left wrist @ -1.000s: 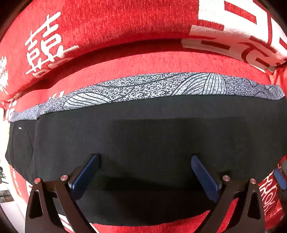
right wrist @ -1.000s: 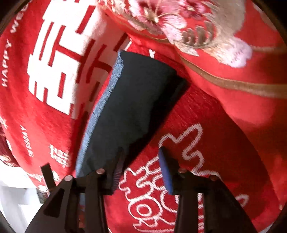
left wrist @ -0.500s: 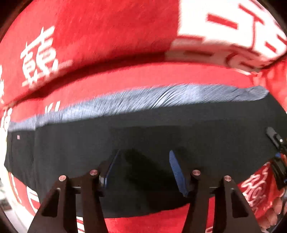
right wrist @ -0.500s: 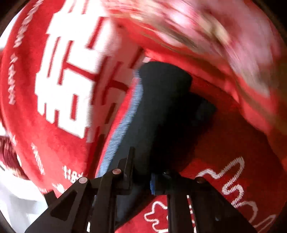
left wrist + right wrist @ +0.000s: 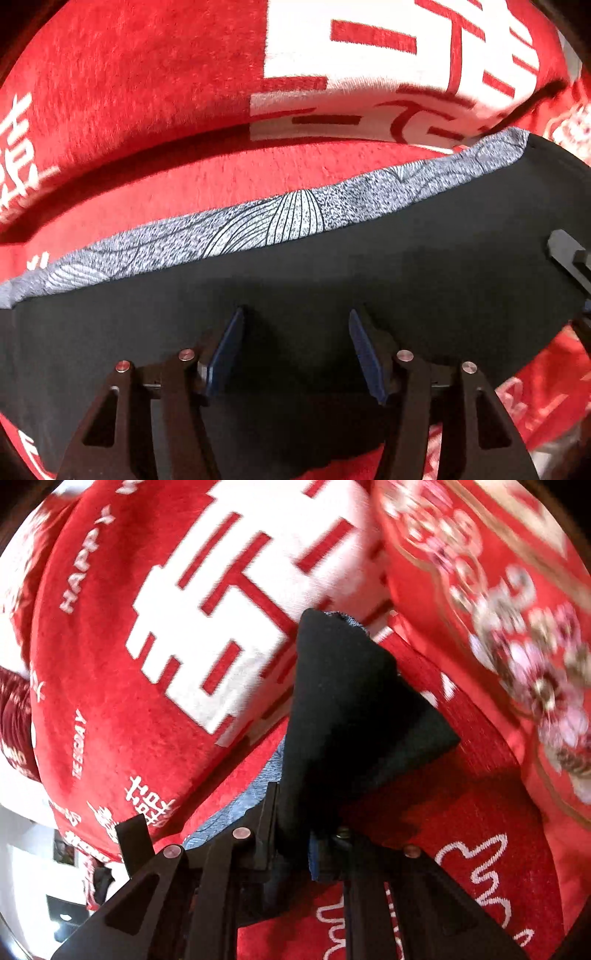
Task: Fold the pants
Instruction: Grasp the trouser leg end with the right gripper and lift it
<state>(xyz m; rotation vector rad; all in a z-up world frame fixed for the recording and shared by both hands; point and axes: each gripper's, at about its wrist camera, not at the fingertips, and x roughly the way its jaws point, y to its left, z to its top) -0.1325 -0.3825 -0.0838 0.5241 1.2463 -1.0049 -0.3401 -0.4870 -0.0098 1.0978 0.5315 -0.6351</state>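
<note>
The black pants [image 5: 332, 273] lie folded in a long band on the red blanket, with a grey patterned strip [image 5: 258, 225] along the far edge. My left gripper [image 5: 295, 332] hovers over the middle of the band, its blue pads apart, holding nothing. My right gripper [image 5: 295, 834] is shut on the end of the pants [image 5: 343, 701] and lifts that end off the blanket, so the black cloth stands up in a peak. Part of the right gripper shows at the right edge of the left wrist view [image 5: 572, 258].
The red blanket [image 5: 147, 92] with big white characters covers the whole surface. A red embroidered floral cushion or quilt [image 5: 517, 627] lies to the right of the pants. A white floor or wall [image 5: 22, 849] shows past the blanket's left edge.
My right gripper closed on the pants' end and raised it. My left gripper's fingers came closer together and it shifted left along the band, staying open.
</note>
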